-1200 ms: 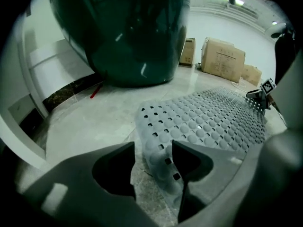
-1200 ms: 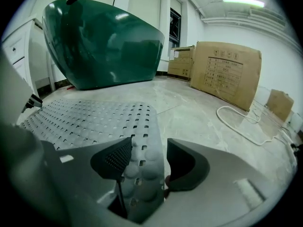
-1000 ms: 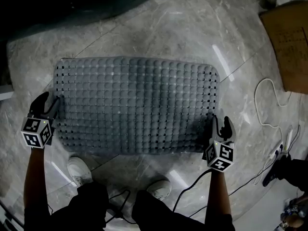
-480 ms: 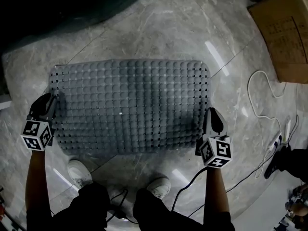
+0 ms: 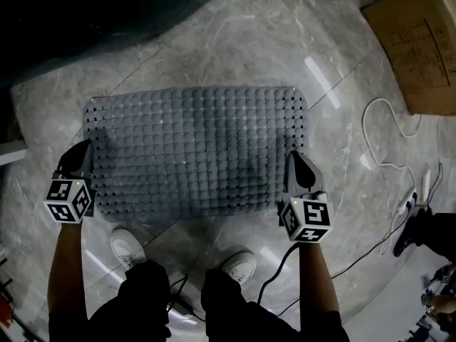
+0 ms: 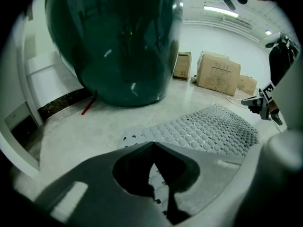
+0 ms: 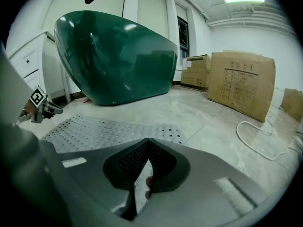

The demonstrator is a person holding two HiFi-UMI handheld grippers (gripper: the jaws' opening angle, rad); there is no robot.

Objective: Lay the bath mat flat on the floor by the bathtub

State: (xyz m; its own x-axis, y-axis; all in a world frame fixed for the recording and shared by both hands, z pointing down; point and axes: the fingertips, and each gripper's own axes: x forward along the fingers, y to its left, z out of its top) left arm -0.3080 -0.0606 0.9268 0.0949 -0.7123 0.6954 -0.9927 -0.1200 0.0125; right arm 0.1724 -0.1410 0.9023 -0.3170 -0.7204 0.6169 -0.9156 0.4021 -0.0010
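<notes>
Grey marble floor (image 5: 235, 41) bears a grey studded rectangular rubber bath mat (image 5: 196, 148) beside the dark green bathtub (image 7: 113, 56). My left fingers (image 5: 75, 161) and right fingers (image 5: 299, 171) are clamped on its edge farthest from the bathtub.

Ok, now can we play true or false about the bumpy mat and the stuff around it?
1. Both the left gripper and the right gripper are shut on the bath mat. True.
2. The bathtub is bright red. False: it is dark green.
3. A cardboard box sits on the floor to the right of the mat. True.
4. The mat is rolled up into a tube. False: it is spread out open, with a gripper at each short end.
5. A white cable lies on top of the mat. False: it lies on the floor to the right, apart from the mat.
</notes>
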